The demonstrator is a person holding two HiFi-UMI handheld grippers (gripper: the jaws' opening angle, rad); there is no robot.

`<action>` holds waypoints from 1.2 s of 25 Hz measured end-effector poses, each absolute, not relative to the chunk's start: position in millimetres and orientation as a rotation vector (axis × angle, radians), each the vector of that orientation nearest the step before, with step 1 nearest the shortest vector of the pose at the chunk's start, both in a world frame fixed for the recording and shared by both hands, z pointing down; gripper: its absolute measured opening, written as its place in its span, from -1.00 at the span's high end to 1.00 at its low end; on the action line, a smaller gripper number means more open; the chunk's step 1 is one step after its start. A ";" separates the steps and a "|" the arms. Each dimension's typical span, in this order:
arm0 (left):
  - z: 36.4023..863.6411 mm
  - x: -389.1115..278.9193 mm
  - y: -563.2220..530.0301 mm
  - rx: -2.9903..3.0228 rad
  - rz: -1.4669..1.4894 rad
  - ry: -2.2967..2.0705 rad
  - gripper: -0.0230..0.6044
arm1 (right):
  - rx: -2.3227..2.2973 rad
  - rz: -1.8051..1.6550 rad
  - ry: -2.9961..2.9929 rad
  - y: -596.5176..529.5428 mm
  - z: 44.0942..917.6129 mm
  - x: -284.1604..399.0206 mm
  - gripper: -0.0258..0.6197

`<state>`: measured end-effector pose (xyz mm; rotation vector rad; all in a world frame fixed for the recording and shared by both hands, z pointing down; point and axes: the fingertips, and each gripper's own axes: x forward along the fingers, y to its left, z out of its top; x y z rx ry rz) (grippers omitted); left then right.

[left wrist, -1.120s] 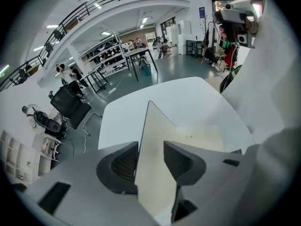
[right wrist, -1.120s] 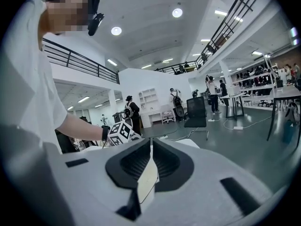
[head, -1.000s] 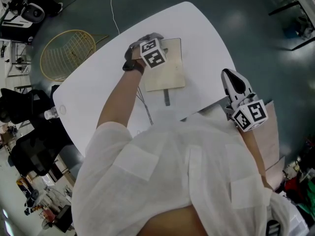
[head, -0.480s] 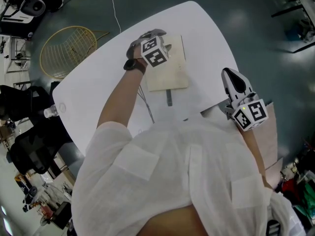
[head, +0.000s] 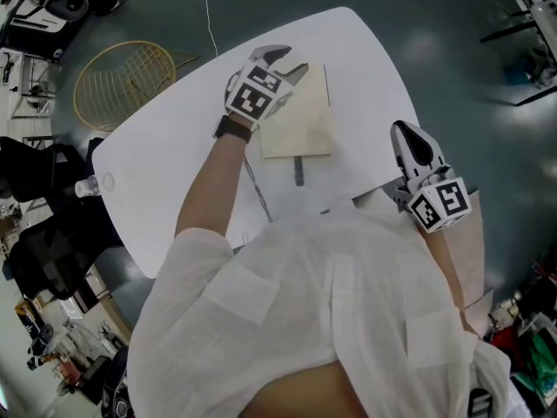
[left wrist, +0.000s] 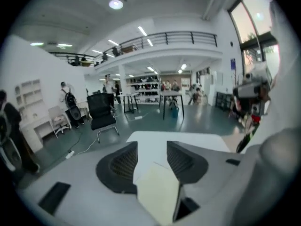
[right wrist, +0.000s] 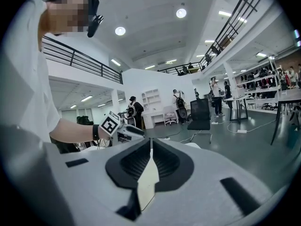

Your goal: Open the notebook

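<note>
Notebook [head: 296, 122] looks shut on the white table [head: 174, 164], yet your left gripper [head: 280, 63] has just lifted off its far left corner, jaws apart and empty, while your right gripper [head: 406, 136] idles at the near right, clenched on nothing, so the cover still needs opening.

A: Setting?

B: An open-plan lab or workshop hall is indicated. A railed mezzanine [left wrist: 164, 36] is seen overhead, with ceiling lights [left wrist: 115, 4] and stocked shelving [left wrist: 146, 84] at the back.

A: Further evidence?

B: An office chair [left wrist: 102, 113], work tables [left wrist: 171, 94] and standing people [left wrist: 108, 84] are seen on a grey floor [left wrist: 141, 121]. A white counter [head: 174, 164] is set in the open.
</note>
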<state>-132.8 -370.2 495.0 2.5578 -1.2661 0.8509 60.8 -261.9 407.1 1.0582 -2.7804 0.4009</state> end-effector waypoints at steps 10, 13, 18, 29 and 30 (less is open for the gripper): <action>372.1 -171.3 -299.6 2.520 -0.062 -1.597 0.63 | 1.071 0.379 -2.835 -249.3 391.8 66.3 0.87; 344.5 -183.0 -272.0 2.506 -0.192 -1.703 0.72 | 1.058 0.363 -2.852 -242.5 389.2 62.7 0.90; 320.1 -197.5 -225.3 2.465 -0.219 -1.871 0.81 | 1.060 0.320 -2.854 -232.9 384.7 60.4 0.91; 303.9 -215.3 -176.6 2.451 -0.226 -1.948 0.81 | 1.137 0.156 -2.778 -230.9 382.3 66.2 0.92; 301.7 -215.1 -175.3 2.452 -0.239 -1.944 0.81 | 1.138 0.155 -2.781 -230.5 381.3 66.1 0.92</action>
